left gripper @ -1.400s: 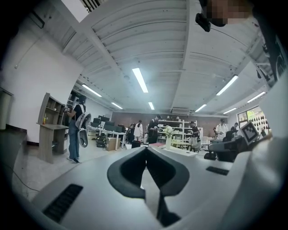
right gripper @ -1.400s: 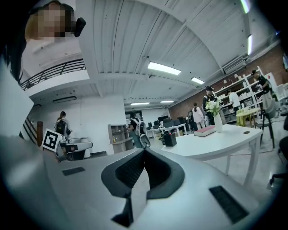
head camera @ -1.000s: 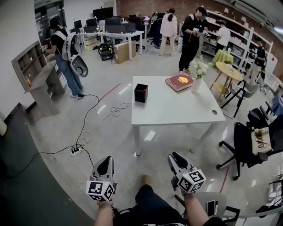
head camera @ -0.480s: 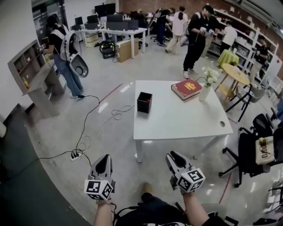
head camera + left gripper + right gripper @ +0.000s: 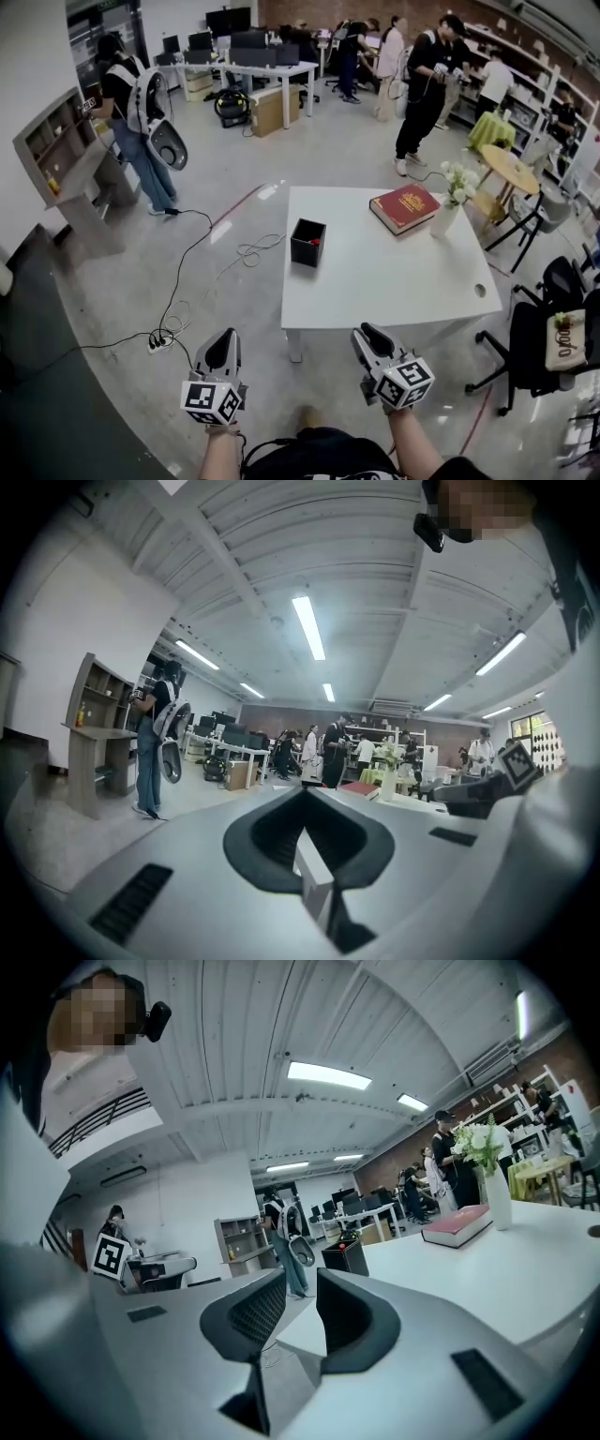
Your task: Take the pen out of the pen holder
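Note:
A black square pen holder (image 5: 307, 243) stands near the left edge of the white table (image 5: 384, 281), with a red pen tip (image 5: 315, 241) showing inside it. The right gripper view shows the holder (image 5: 345, 1256) far ahead of the jaws. My left gripper (image 5: 224, 337) hangs low in front of me over the floor, short of the table, its jaws closed together and empty (image 5: 305, 794). My right gripper (image 5: 367, 331) is level with the table's near edge, with a narrow gap between its jaws (image 5: 300, 1279) and nothing in it.
A red book (image 5: 405, 207) and a white vase of flowers (image 5: 448, 211) sit at the table's far right. Cables and a power strip (image 5: 159, 339) lie on the floor to the left. A black office chair (image 5: 548, 347) stands on the right. People stand in the background.
The table has drawn nearer and lower in the head view as I walked toward it. Both grippers keep their places in front of me, unchanged.

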Tool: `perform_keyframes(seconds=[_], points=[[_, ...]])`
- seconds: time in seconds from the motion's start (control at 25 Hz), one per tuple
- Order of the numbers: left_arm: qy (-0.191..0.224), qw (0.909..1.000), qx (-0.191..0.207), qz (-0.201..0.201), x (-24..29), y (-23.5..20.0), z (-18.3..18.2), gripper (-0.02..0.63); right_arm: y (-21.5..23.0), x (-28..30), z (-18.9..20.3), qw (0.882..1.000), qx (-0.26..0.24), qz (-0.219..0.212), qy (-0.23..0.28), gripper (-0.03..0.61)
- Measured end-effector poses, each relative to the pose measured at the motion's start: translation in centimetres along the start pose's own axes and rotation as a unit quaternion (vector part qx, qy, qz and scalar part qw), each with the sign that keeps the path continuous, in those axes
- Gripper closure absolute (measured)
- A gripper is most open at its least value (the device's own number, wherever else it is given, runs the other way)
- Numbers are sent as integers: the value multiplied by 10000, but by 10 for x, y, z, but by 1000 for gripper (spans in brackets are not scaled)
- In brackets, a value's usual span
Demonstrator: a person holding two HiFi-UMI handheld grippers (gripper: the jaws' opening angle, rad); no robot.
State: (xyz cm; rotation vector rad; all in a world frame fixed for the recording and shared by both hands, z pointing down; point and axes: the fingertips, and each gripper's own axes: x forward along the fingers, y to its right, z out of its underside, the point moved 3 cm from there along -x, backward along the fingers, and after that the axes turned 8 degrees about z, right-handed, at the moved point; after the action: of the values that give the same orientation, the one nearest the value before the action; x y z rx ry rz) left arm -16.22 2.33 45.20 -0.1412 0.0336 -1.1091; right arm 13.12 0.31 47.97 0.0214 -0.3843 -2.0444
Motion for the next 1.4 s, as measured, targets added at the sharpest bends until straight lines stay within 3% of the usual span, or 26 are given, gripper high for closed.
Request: perform_keyframes(seconds=[0.4, 0.8, 1.4], points=[[42, 9998, 33, 189, 72, -1, -2, 611, 36, 46, -17, 9998, -122, -151, -65, 466], [-141, 9996, -70, 219, 93, -8, 10, 611, 45, 69, -8, 9993, -43, -239, -285, 466], [-268, 9979, -195, 564, 179, -73, 4, 611, 53, 159, -16, 9991, 14, -94, -410, 466]])
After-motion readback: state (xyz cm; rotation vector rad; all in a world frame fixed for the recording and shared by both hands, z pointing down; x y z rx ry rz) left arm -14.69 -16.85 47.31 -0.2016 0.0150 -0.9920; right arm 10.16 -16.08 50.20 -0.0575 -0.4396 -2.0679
